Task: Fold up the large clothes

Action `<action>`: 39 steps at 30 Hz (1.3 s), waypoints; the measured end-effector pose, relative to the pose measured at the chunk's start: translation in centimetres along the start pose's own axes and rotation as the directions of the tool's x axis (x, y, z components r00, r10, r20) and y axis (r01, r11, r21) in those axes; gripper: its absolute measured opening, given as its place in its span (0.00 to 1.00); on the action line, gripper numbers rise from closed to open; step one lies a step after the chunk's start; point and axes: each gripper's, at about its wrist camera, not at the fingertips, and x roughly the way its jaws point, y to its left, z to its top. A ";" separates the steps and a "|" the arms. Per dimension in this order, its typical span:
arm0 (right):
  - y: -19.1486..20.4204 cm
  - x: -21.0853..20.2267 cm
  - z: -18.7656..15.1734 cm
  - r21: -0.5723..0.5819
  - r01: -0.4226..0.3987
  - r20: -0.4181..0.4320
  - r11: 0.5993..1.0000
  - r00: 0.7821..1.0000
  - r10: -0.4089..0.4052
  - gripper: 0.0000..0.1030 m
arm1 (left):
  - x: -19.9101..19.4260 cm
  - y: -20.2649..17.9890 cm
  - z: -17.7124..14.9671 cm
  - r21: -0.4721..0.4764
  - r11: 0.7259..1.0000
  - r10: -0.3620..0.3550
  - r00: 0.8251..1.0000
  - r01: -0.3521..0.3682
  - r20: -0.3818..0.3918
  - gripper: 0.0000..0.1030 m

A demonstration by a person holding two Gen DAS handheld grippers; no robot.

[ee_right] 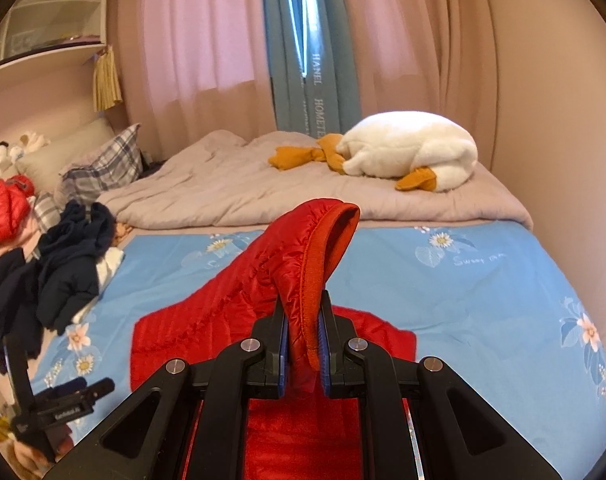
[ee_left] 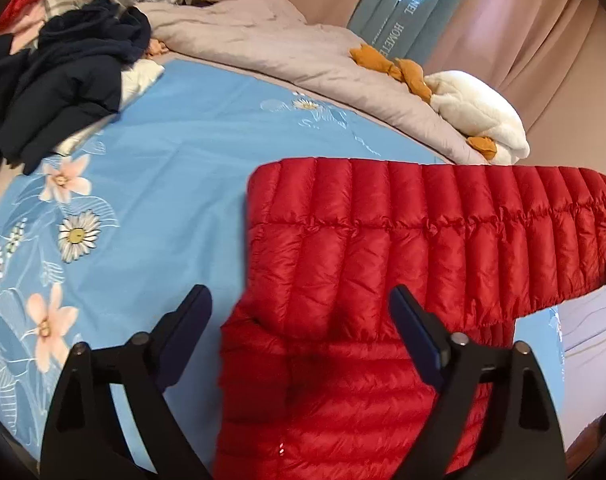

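Observation:
A red quilted down jacket [ee_left: 343, 360] lies on the blue flowered bedsheet [ee_left: 175, 152]. One sleeve [ee_left: 443, 236] is lifted and stretched across to the right. My left gripper [ee_left: 299, 312] is open, its fingers on either side of the jacket's left part, holding nothing. My right gripper [ee_right: 303, 328] is shut on the sleeve's cuff [ee_right: 315, 272] and holds it up above the jacket body [ee_right: 175, 340]. The left gripper also shows at the lower left of the right wrist view [ee_right: 63, 396].
A pile of dark navy clothes [ee_left: 63, 80] lies at the left of the bed, with another red garment [ee_right: 3, 208] beyond it. A grey duvet [ee_right: 243, 184] and a white plush goose [ee_right: 407, 148] lie at the far side. Curtains hang behind.

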 end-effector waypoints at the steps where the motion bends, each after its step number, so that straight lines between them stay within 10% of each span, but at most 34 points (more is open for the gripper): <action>1: -0.3 0.1 -0.1 0.004 0.004 -0.002 1.000 1.000 -0.004 0.13 | 0.4 0.1 0.1 -0.003 1.000 -0.006 1.000 0.006 -0.010 0.80; 8: -1.8 1.3 -0.7 0.038 0.025 -0.030 0.999 0.999 -0.024 0.13 | 3.7 -0.1 0.2 -0.002 1.000 0.016 0.997 -0.016 -0.074 0.64; 39: -7.7 7.6 -6.7 0.133 0.187 -0.253 0.973 0.956 -0.149 0.13 | 9.3 -0.6 -0.9 0.013 0.994 0.107 0.978 -0.106 -0.179 0.67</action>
